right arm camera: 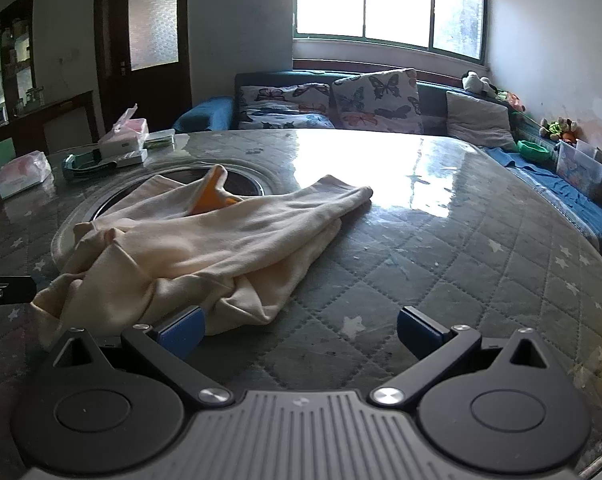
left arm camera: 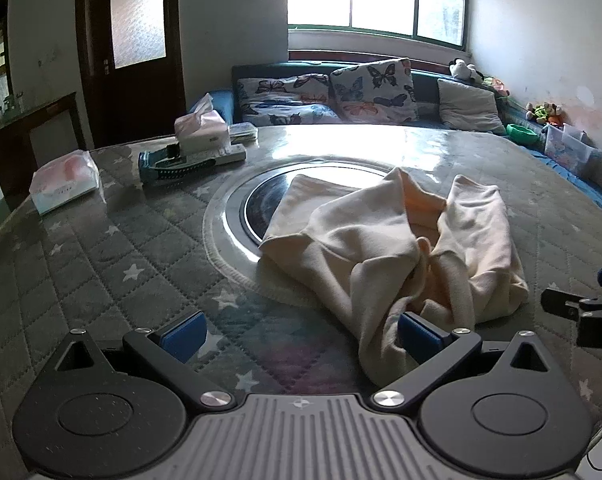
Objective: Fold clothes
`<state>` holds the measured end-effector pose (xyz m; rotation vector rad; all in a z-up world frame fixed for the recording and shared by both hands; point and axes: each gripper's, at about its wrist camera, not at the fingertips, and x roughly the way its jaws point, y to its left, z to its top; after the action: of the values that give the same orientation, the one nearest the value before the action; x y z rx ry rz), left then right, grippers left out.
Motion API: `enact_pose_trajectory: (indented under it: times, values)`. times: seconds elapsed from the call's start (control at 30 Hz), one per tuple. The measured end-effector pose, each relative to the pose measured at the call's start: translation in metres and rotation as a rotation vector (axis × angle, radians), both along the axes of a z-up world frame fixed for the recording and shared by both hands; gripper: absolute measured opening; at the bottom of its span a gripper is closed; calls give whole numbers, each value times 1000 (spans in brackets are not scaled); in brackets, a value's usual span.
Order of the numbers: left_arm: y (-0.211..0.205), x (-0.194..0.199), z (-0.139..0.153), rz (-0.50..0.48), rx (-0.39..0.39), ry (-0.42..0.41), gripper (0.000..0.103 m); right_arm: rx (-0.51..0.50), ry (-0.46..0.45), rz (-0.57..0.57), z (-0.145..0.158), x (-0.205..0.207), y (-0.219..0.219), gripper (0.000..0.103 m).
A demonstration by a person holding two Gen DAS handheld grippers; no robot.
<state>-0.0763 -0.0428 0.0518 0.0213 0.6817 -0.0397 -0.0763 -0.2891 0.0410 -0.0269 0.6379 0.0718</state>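
Left gripper point(left arm camera: 301, 336) jaws spread wide, empty, right pad touching the cream garment point(left arm camera: 389, 240) crumpled centre-right of frame on the quilted table point(left arm camera: 101, 264). Right gripper point(right arm camera: 301, 330) likewise agape, garment point(right arm camera: 205, 248) centre-left, at its left pad.

one cream garment point(left arm camera: 385, 240); two tissue packs point(left arm camera: 63, 182); two butterfly pillows point(left arm camera: 375, 88); one grey cushion point(left arm camera: 467, 106)
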Motion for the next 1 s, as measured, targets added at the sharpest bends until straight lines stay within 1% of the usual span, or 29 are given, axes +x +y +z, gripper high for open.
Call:
enact_pose_trajectory:
  times: [0.7, 1.0]
  values:
    - [-14, 16, 7, -33, 8, 2, 103, -3, -9, 33, 6, 12, 12, 103]
    - [-23, 33, 9, -57, 19, 10, 103, -9, -4, 50, 6, 22, 14, 103]
